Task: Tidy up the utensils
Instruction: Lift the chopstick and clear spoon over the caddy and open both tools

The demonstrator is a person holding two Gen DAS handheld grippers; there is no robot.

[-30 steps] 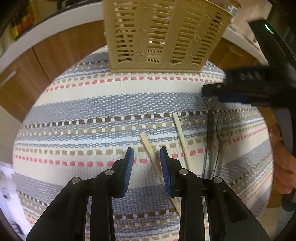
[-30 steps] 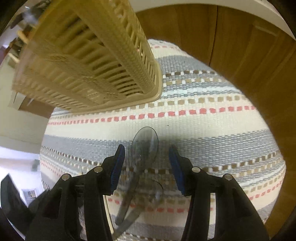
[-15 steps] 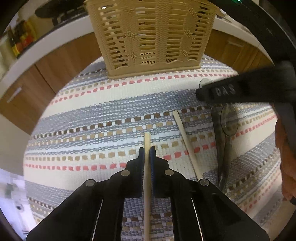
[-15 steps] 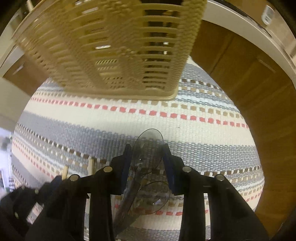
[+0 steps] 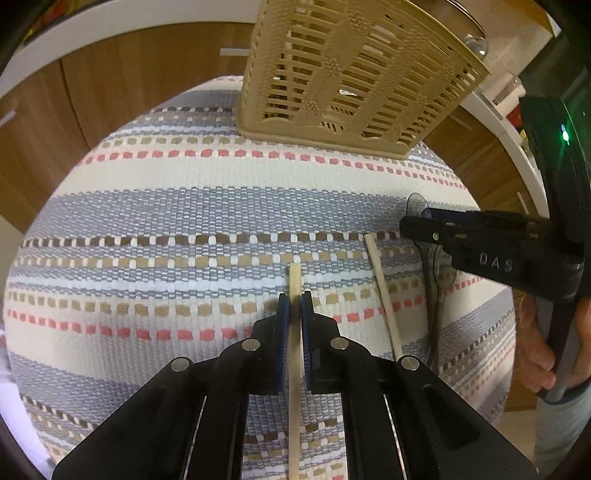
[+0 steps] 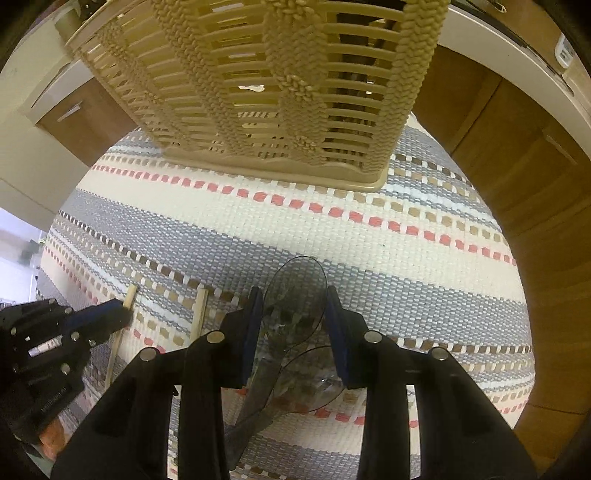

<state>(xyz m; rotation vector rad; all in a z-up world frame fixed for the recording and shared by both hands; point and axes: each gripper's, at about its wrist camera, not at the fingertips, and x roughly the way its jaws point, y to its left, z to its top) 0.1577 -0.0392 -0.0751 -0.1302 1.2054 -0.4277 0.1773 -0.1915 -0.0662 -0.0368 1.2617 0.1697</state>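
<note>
Two chopsticks [image 5: 294,354] [image 5: 384,295], two clear spoons [image 6: 295,291] [image 6: 314,380], one basket [image 5: 351,74].

Wood cabinets [image 5: 122,77] w/ white countertop [image 5: 110,26], prob. kitchen

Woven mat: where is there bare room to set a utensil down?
The mat is bare between the basket and the chopsticks, and across its left half. It is crowded on the right: left gripper on one chopstick, loose chopstick, right gripper on clear spoons.
</note>
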